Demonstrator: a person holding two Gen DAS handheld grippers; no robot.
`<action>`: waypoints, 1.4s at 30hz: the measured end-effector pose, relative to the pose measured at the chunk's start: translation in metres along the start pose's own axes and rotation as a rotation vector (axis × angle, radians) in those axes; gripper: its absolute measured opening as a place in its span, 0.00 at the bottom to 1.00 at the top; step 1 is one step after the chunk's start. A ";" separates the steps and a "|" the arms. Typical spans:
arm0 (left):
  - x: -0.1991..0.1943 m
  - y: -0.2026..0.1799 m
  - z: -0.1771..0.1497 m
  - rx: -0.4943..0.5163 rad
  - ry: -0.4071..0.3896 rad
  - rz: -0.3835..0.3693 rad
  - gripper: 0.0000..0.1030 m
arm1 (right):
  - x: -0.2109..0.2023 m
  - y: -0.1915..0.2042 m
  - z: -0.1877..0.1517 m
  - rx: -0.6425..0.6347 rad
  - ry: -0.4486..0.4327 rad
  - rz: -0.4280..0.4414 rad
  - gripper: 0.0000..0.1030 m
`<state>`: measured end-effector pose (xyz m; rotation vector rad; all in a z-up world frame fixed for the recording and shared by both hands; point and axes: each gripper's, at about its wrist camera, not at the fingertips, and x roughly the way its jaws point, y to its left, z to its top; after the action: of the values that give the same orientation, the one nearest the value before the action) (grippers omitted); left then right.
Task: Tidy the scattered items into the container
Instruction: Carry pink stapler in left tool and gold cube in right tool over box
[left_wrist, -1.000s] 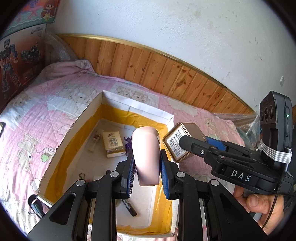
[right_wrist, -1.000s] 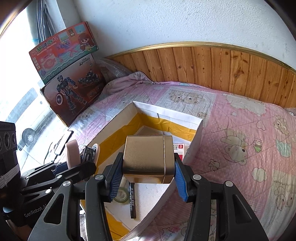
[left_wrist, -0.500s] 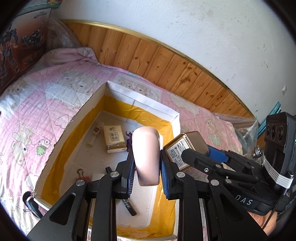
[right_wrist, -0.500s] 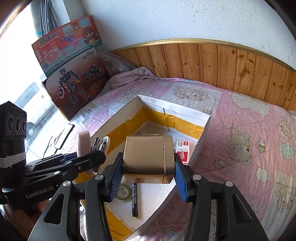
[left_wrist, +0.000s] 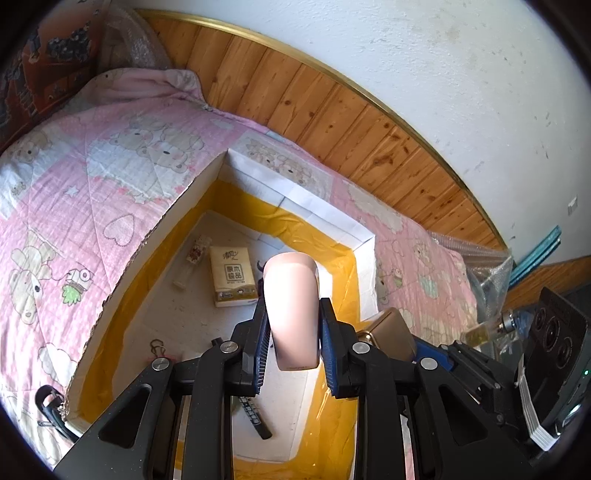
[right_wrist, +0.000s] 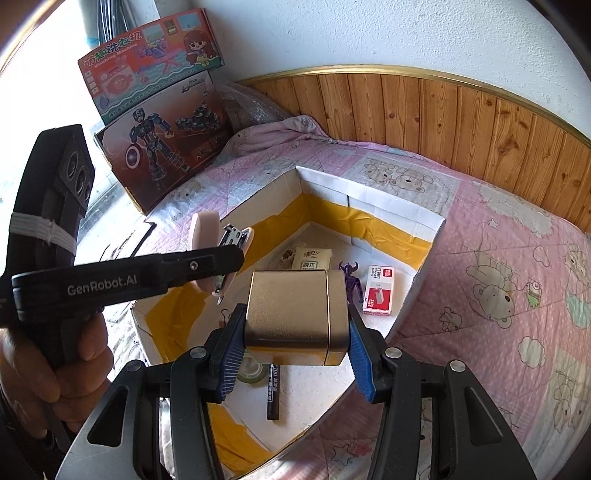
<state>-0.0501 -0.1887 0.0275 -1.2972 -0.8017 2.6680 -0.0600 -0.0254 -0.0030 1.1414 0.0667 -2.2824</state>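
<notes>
Two black two-finger grippers were seen. The left gripper (left_wrist: 291, 336) was built of matte black angular arms joined by round silver screws, with ribbed blue pads on the inner faces of its fingers (left_wrist: 258, 343). White "GenRobot.AI" lettering was printed along its side. A black camera block with round lenses was strapped on with a white elastic band. The right gripper (right_wrist: 295, 349) was made alike, with blue pads (right_wrist: 360, 354).

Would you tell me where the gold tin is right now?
The gold tin is clamped in the right gripper, centre of the right wrist view, above the open box, with the marker below it.
</notes>
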 end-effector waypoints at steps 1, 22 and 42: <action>0.001 0.000 0.000 -0.002 0.003 -0.003 0.25 | 0.001 0.001 -0.001 -0.001 0.003 0.001 0.50; 0.042 0.007 -0.016 -0.091 0.168 -0.040 0.25 | 0.015 0.011 -0.020 -0.102 0.097 0.030 0.50; 0.055 -0.037 -0.061 0.088 0.255 0.074 0.25 | -0.001 -0.037 0.008 0.119 -0.001 0.084 0.50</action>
<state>-0.0456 -0.1159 -0.0251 -1.6299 -0.6078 2.4865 -0.0845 0.0037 -0.0045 1.1800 -0.1171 -2.2382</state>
